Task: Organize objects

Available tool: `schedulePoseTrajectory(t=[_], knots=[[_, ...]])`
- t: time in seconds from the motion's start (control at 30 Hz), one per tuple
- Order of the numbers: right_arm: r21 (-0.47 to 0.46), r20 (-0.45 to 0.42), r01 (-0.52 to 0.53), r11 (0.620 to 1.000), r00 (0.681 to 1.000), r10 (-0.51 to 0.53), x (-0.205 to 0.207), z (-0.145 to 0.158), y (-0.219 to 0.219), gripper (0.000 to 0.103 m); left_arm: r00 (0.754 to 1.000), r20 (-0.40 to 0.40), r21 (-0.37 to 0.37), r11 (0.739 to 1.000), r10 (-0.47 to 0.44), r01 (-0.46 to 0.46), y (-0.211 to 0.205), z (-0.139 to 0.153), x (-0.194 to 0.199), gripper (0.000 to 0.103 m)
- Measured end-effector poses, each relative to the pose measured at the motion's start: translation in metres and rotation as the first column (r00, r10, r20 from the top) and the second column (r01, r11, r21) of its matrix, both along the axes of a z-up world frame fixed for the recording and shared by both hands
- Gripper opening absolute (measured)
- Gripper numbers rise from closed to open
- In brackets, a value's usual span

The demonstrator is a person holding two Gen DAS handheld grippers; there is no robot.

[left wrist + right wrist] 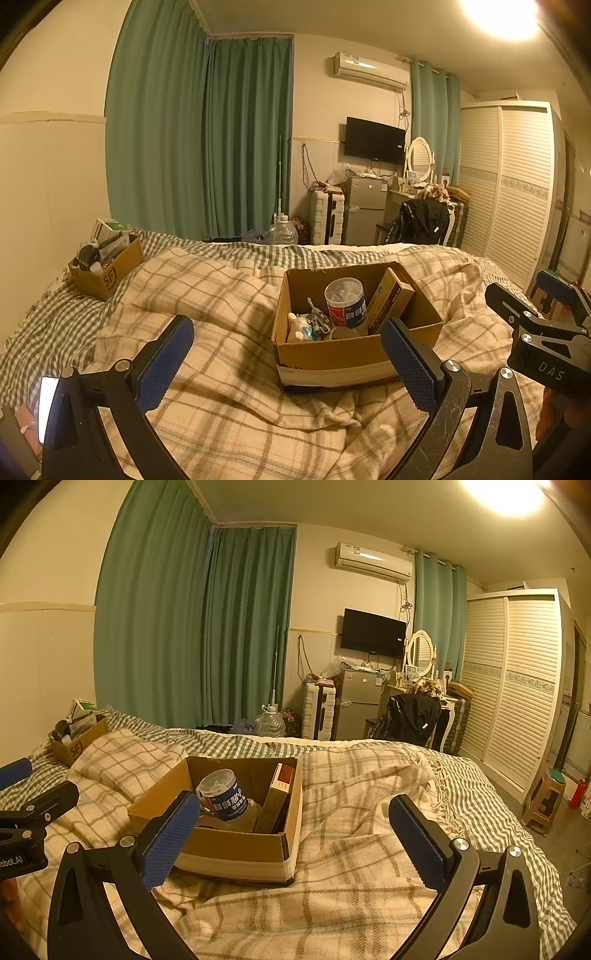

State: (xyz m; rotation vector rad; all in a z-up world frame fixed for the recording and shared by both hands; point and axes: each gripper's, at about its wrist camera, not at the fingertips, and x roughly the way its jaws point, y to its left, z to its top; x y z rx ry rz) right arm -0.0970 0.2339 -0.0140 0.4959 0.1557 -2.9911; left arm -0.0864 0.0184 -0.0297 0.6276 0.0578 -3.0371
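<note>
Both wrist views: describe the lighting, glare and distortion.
Left wrist view: warm yellow cast; the ceiling lamp blows out top right; the left gripper throws a soft shadow on the plaid blanket beside the cardboard box. Right wrist view: same lamp glare; fisheye bends the green curtain and wardrobe; dark vignette in the corners.

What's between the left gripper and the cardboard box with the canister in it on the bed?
Nothing visible. The left gripper is open and empty, and only rumpled plaid blanket lies between it and the cardboard box. The right gripper, also open, stays off to the side.
</note>
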Motion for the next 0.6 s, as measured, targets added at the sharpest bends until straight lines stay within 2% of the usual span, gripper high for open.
schedulePoseTrajectory(t=[0.6], knots=[[0.0, 0.002, 0.0, 1.0, 1.0, 0.0, 0.0, -0.0002, -0.0002, 0.103, 1.0, -0.005, -0.014, 1.0, 0.009, -0.009, 0.0011, -0.0034, 0.001, 0.103]])
